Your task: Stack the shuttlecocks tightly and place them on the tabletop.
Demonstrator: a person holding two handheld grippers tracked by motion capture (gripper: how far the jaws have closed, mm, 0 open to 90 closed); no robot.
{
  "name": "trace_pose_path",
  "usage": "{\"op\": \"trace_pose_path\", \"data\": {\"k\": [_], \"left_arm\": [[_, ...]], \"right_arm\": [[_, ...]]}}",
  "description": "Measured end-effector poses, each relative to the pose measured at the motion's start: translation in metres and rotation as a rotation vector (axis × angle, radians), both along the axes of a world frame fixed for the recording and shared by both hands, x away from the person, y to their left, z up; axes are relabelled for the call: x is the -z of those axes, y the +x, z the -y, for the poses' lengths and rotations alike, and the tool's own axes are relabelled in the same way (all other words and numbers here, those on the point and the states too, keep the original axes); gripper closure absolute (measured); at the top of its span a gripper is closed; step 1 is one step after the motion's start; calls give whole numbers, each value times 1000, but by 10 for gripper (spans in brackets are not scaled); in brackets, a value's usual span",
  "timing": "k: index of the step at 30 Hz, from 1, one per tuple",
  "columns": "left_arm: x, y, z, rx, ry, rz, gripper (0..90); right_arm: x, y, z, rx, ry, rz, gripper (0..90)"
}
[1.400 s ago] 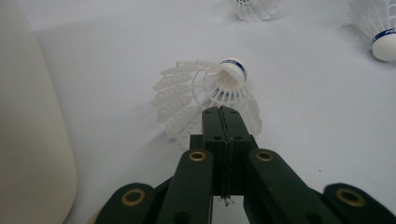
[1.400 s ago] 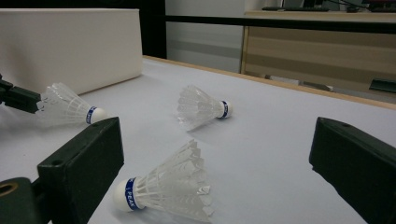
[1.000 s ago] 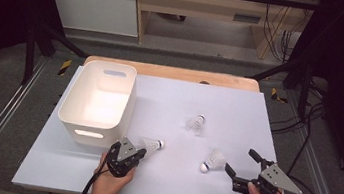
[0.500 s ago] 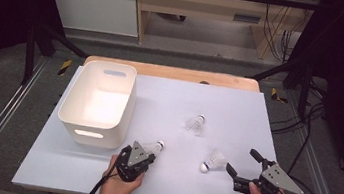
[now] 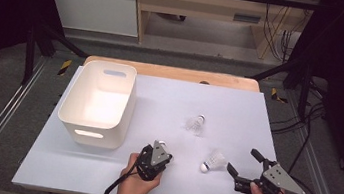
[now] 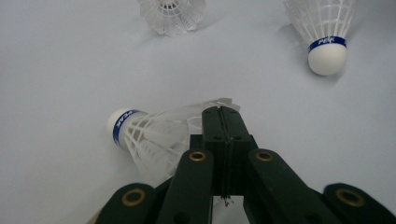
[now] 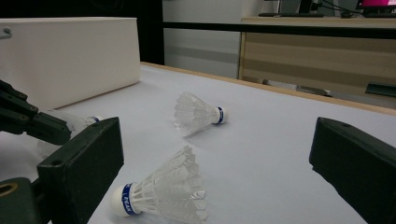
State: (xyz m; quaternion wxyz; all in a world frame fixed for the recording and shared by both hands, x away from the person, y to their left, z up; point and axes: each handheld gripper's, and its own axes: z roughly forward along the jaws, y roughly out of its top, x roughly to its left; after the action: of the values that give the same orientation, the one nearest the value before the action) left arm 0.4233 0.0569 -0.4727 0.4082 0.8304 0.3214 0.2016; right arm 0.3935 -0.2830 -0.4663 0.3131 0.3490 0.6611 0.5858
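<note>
White surface is carrying the white bin at left, not yet holding any shuttlecock. Left gripper is sliding right, away from the bin, compared with a second ago, jaws pinching the feather skirt of a shuttlecock. Likely a grab for the bin drop. Right gripper is idling, jaws spread, second shuttlecock lying just beside it; third shuttlecock is lying mid-surface.

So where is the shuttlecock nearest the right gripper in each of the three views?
High view: the shuttlecock lies low and right of centre, just left of the right gripper.
Left gripper view: top right corner, cork toward the camera.
Right gripper view: bottom centre, between the open fingers.
Shared landmark: the second loose shuttlecock, lying farther up the table.
</note>
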Motion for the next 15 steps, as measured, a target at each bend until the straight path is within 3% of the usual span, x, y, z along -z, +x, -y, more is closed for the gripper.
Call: {"op": "trace_pose_path", "data": {"k": [15], "left_arm": [[0,24,31,-33,-11,-10,900]], "right_arm": [[-1,-1,0,-10,-1,1,34]]}}
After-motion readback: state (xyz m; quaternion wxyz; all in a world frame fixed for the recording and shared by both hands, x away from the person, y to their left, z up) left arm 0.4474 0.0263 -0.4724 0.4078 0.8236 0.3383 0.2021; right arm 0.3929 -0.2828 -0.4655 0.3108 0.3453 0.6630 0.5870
